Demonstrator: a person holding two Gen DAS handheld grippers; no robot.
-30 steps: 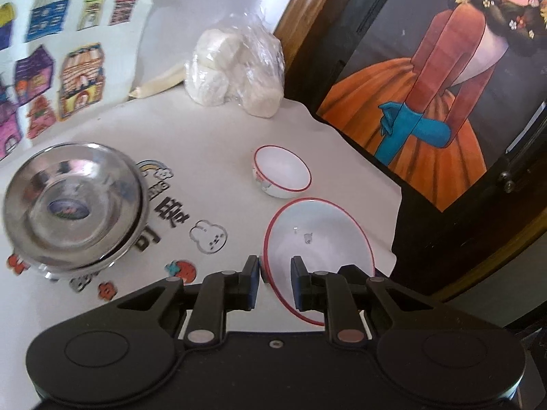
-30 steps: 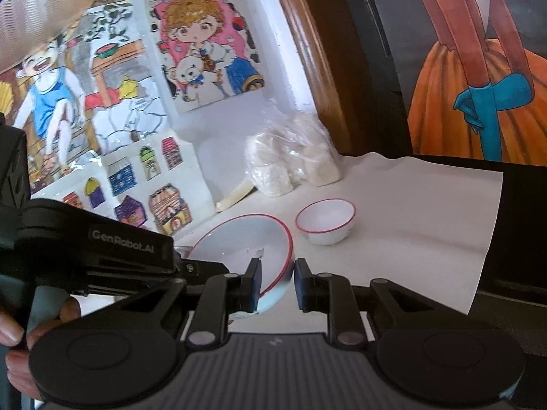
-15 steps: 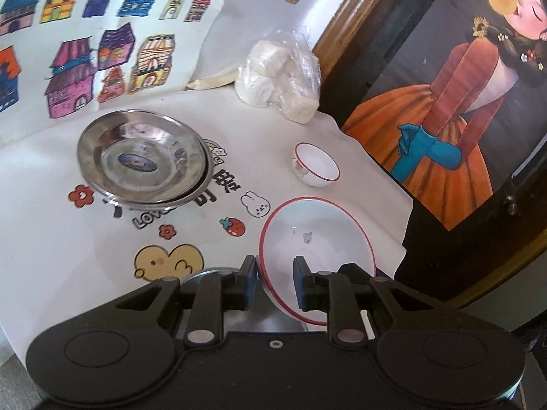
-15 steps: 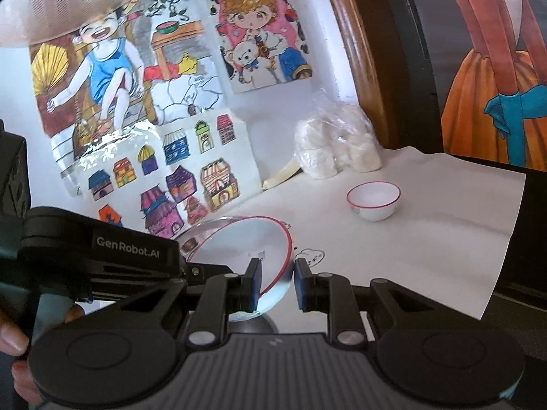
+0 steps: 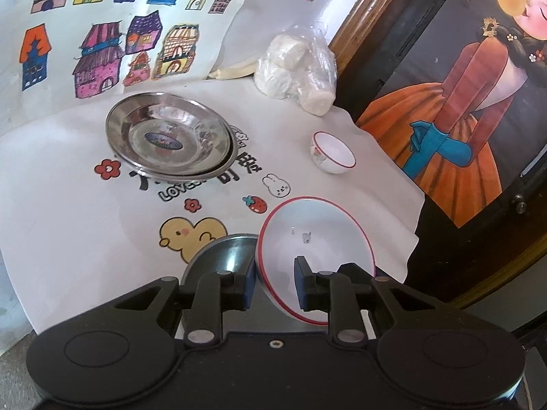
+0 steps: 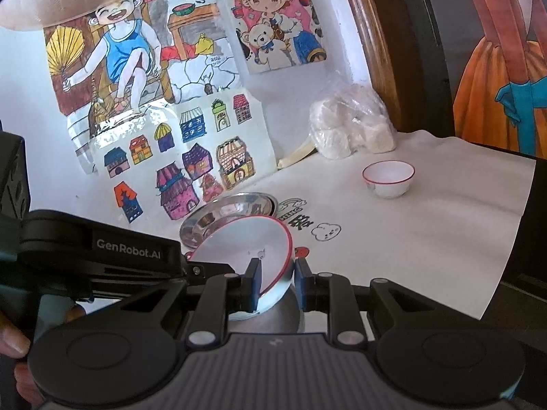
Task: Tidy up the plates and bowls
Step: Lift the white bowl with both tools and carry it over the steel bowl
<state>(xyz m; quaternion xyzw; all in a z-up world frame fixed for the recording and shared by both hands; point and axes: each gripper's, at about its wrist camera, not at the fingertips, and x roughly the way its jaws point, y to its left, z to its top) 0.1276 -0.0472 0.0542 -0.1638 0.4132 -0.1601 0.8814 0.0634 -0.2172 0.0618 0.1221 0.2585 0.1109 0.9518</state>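
A large white bowl with a red rim point(image 5: 318, 239) hangs tilted over a steel dish point(image 5: 218, 253) near the table's front. My left gripper point(image 5: 275, 285) is shut on its near rim, one finger outside and one inside. From the other side my right gripper point(image 6: 277, 285) is shut on the same large white bowl point(image 6: 246, 242). A stack of steel plates point(image 5: 171, 133) lies at the back left. A small white bowl point(image 5: 333, 152) with a red rim stands alone to the right, and shows in the right wrist view too, as does the stack point(image 6: 232, 212).
A plastic bag of white rolls point(image 5: 297, 68) sits against the wall at the back. Children's drawings point(image 6: 184, 157) lean on the wall. The white printed tablecloth point(image 5: 85, 212) ends at the right, beside a dark panel with a painting point(image 5: 454, 119). A person's hand point(image 6: 13, 341) holds the left gripper.
Both grippers carried the large bowl back across the table, away from the small bowl. The steel plates slid right in both views, and a steel dish came into view under the bowl.
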